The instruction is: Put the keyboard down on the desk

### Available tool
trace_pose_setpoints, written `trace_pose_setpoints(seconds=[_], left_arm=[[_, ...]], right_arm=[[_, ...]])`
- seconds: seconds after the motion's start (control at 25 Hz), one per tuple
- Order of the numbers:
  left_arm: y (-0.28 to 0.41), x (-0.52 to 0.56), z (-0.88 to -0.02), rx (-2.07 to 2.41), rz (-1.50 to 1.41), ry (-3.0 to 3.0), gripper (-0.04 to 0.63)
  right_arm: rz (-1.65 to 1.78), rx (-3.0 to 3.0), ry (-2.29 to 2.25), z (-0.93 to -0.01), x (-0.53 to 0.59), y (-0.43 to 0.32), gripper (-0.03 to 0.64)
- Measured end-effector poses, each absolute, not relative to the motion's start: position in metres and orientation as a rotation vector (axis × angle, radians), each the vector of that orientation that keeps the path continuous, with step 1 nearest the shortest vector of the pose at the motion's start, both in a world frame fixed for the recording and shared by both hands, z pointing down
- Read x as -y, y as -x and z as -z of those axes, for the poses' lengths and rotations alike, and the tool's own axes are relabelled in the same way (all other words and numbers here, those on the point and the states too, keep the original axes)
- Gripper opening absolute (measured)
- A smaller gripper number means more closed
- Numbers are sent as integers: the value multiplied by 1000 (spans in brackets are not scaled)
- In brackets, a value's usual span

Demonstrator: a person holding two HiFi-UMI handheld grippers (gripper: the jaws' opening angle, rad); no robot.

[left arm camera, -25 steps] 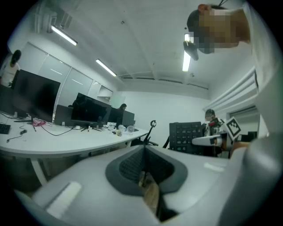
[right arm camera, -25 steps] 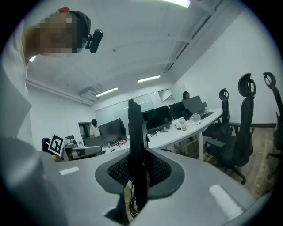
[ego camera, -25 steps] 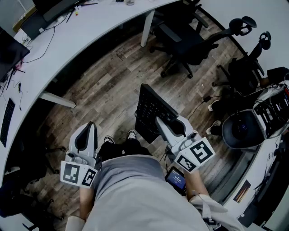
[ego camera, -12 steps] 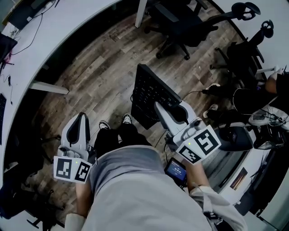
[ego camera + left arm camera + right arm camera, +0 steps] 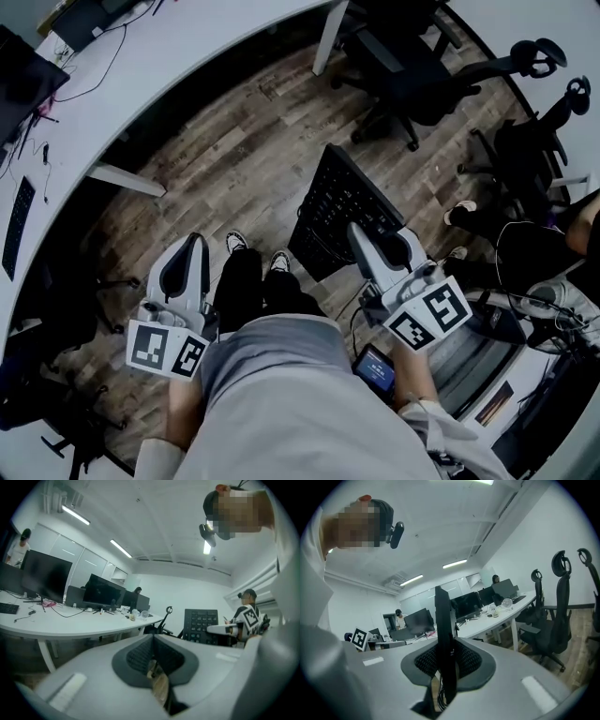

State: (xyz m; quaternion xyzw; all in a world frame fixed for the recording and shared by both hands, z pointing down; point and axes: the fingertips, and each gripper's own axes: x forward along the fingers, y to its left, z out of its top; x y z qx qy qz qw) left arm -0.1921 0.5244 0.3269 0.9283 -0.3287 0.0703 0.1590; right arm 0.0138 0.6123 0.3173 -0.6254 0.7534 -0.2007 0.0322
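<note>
Nearest to me, my left claw (image 5: 187,267) is closed on itself with nothing in it and hangs beside the leg. I judge it is only waiting, because one claw is enough for a light board. My right claw (image 5: 367,246) is clenched on the lower edge of the keyboard (image 5: 339,208). The keyboard stands on edge in the air above the wooden floor (image 5: 225,159), with its keys facing my left side. I think it is carried upright so that its thin edge fits between the jaws. The desk (image 5: 178,66) is well apart, ahead of me, so the keyboard is not yet put down. As for writing, each cube (image 5: 429,317) carries only black-and-white square markers, and the key letters are too small to read.
</note>
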Motion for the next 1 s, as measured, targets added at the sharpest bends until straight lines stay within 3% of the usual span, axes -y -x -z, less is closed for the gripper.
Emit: trace_pose_setpoints(seconds=[1.0], left_arm=[[160,-335,-327,835,-160,-2636,0]], right_arm=[[691,-2218,1978,-310,-439,-34,75]])
